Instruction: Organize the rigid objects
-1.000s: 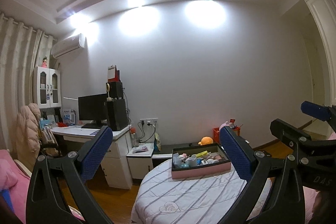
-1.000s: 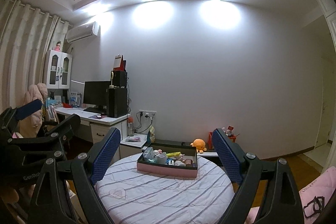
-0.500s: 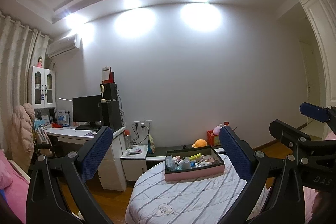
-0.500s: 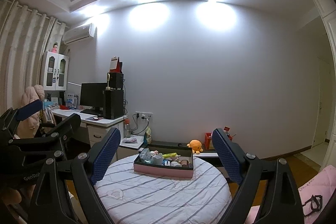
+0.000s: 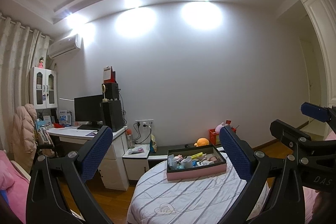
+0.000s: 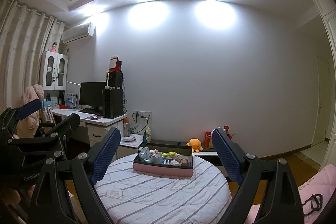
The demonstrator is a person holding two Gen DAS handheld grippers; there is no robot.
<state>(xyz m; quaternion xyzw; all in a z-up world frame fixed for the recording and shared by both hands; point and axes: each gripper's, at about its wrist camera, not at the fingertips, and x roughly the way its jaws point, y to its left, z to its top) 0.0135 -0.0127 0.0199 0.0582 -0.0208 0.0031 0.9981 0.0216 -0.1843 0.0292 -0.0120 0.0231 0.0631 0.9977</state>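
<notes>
While both hand-held grippers sit level with nothing between their fingers, left hand-held gripper (image 5: 163, 152) and right hand-held gripper (image 6: 166, 156) both have jaws spread apart, neither touching anything. Past them: round table (image 6: 159, 192) under a striped cloth. The pink box (image 6: 163, 169) sits on its far half, packed with small items, too small to identify. Likely step: reach in. Tip down over the box, pick one item from the edge, avoid nudging the walls.
</notes>
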